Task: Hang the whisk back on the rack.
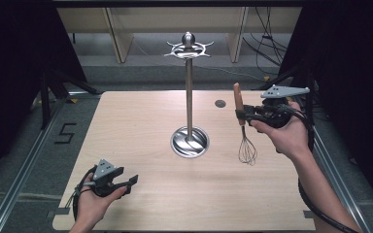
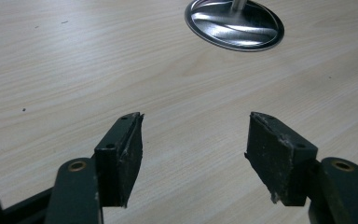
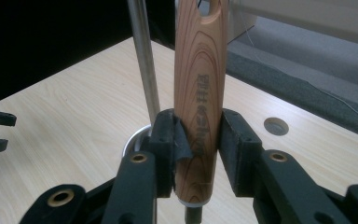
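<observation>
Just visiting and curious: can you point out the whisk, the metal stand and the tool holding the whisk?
whisk (image 1: 247, 151): high view, on its wire loops.
metal stand (image 1: 189, 97): high view, on its upright pole.
right tool (image 3: 198, 140): right gripper view, midway between its pads, which clamp the wooden handle.

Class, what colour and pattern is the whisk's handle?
Reddish-brown wood grain on the whisk's handle; it shows best in the right gripper view.

Light wooden table (image 1: 141, 121) bears a steel utensil stand (image 1: 189, 141)
</observation>
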Available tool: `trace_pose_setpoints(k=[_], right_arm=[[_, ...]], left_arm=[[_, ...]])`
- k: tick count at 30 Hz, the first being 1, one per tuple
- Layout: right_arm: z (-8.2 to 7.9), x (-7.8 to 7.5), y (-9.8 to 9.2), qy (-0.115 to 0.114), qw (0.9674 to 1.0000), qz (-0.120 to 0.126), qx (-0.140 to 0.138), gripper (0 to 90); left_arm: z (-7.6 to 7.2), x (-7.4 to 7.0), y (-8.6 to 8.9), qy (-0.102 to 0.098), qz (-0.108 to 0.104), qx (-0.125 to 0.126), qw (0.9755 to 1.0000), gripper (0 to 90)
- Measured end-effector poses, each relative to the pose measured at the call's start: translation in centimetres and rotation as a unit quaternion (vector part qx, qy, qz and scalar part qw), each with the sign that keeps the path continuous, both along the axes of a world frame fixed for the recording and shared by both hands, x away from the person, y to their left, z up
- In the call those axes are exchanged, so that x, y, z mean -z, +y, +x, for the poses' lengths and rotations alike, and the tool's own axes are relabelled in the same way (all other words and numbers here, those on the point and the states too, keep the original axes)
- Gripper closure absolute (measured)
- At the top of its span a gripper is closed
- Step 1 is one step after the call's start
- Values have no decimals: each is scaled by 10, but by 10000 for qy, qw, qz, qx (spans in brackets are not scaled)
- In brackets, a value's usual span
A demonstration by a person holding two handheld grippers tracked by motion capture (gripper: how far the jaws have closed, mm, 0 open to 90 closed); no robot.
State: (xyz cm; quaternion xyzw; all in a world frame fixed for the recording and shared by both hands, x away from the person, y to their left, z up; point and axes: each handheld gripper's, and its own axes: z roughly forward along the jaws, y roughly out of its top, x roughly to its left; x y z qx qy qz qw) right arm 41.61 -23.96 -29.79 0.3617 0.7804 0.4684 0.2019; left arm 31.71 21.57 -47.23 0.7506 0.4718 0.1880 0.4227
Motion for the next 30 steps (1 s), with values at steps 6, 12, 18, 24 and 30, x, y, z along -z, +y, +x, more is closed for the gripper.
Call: trace_pose_setpoints(k=[6, 12, 18, 24, 30], right_arm=[[1, -6, 0, 75, 9999, -84, -120, 690], [1, -7, 3, -29, 10000, 4, -65, 690], [2, -12, 4, 61, 9999, -23, -108, 690], [5, -17, 7, -69, 9999, -35, -141, 690], [8, -22, 9, -169, 9997, -26, -168, 690]], left_arm=[[-1, -1, 0, 8, 53, -46, 10000, 351], [0, -1, 0, -8, 79, -12, 10000, 351], [-1, -1, 0, 4, 56, -39, 10000, 351], [-1, -1, 0, 5, 54, -38, 10000, 351], [-1, -1, 0, 5, 52, -35, 10000, 351]])
